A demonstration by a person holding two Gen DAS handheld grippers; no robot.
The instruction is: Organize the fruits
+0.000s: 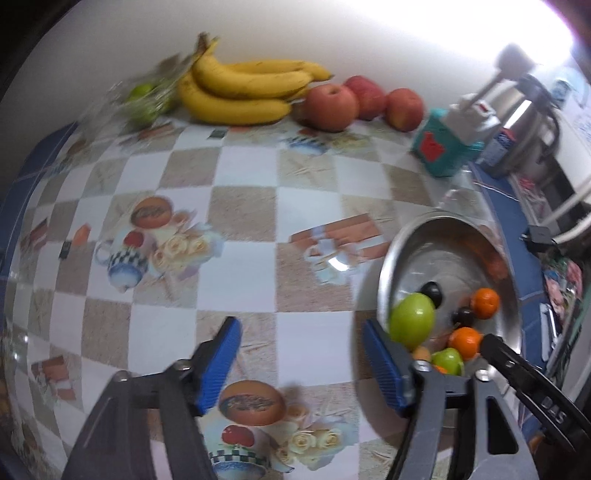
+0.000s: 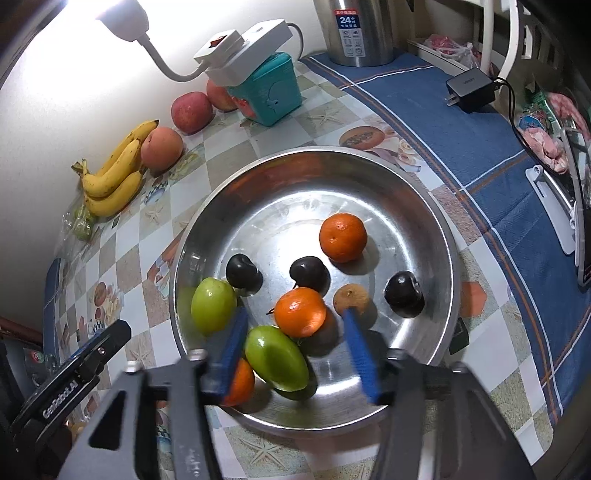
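A steel bowl [image 2: 424,206] holds oranges, green fruits, three dark plums and a small brown fruit [image 2: 351,298]. My right gripper [image 2: 295,325] is open above the bowl's near side, its fingers on either side of an orange [image 2: 300,312] and a green fruit [image 2: 276,357], touching neither. My left gripper [image 1: 301,338] is open and empty over the checked tablecloth, left of the bowl [image 1: 388,258]. Bananas [image 1: 240,90] and three red apples [image 1: 332,107] lie along the back wall.
A bag with green fruit [image 1: 144,99] sits left of the bananas. A teal box [image 2: 269,92] with a white power strip on it, a steel kettle [image 2: 358,29] and a black charger [image 2: 471,90] stand behind the bowl. A phone stand [image 2: 554,214] is at right.
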